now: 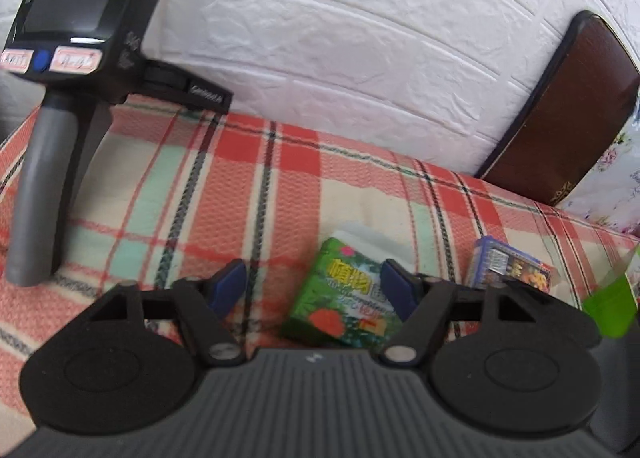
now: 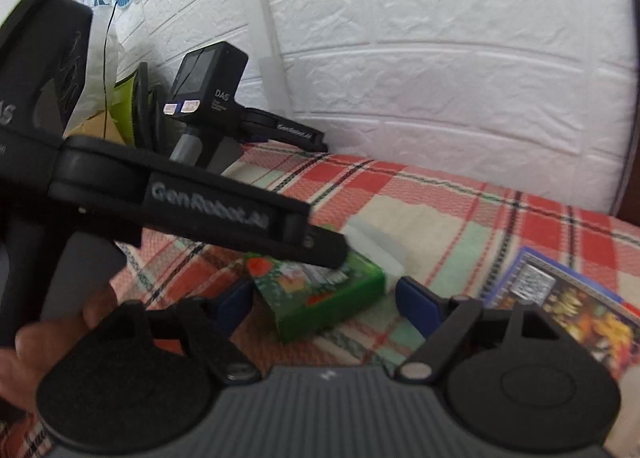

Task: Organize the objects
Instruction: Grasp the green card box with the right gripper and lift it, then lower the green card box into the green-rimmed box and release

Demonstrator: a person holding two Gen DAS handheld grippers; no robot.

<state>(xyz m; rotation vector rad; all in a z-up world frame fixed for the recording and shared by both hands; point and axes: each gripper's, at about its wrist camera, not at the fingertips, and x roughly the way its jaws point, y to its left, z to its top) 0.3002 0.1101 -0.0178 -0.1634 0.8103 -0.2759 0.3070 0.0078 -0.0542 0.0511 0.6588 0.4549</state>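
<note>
Green box [image 1: 346, 294] lies flat on plaid cloth [image 1: 248, 185], white block [image 2: 376, 244] touching its far edge, blue box [image 1: 510, 270] just beside it to the right. Left gripper [image 1: 314, 290] hangs over the green box, jaws apart, nothing held; right gripper [image 2: 324, 300] likewise wide and empty, green box between its fingers but unpressed. Looks like approach step: next, lower one gripper, straddle the box, close

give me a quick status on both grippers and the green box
Left gripper open, empty. Right gripper open, empty. Green box flat on plaid cloth, white block behind it. Spare gripper device parked far left.
</note>
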